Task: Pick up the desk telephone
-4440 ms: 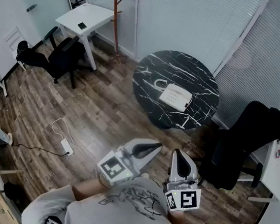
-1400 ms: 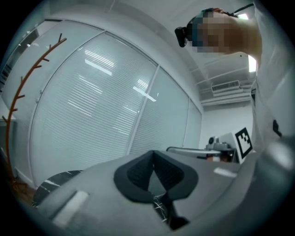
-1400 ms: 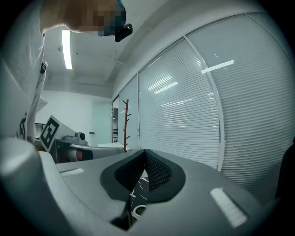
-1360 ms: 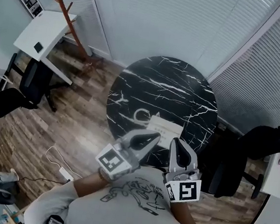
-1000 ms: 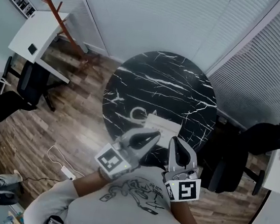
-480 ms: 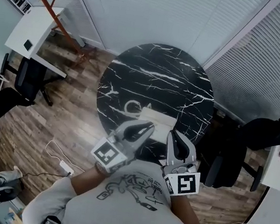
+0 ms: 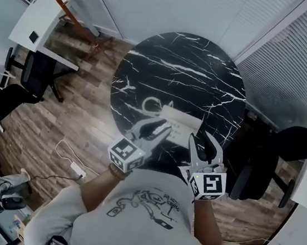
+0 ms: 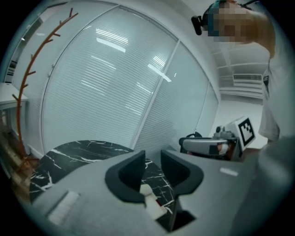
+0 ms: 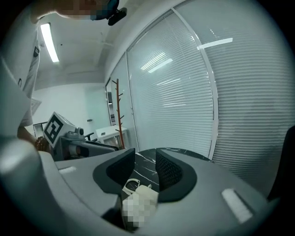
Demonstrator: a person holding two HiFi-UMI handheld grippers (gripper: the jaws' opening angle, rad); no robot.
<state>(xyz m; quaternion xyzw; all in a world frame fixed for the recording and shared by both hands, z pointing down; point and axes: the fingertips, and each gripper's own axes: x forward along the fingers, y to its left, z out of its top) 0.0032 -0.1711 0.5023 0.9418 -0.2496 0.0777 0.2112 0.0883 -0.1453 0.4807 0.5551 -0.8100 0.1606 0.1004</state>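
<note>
Opening left tool (image 7: 160, 128) and right tool (image 7: 202, 138) half-hide telephone (image 7: 178, 120).

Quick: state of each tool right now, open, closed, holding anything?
Left tool: jaws opening, apart, empty; phone ahead, not gripped.
Right tool: jaws opening, apart, empty.

Round black marble table (image 7: 190, 57), white desk (image 7: 40, 23), black office chair (image 7: 302, 145), wooden floor (image 7: 59, 115), window blinds (image 7: 174, 4).
</note>
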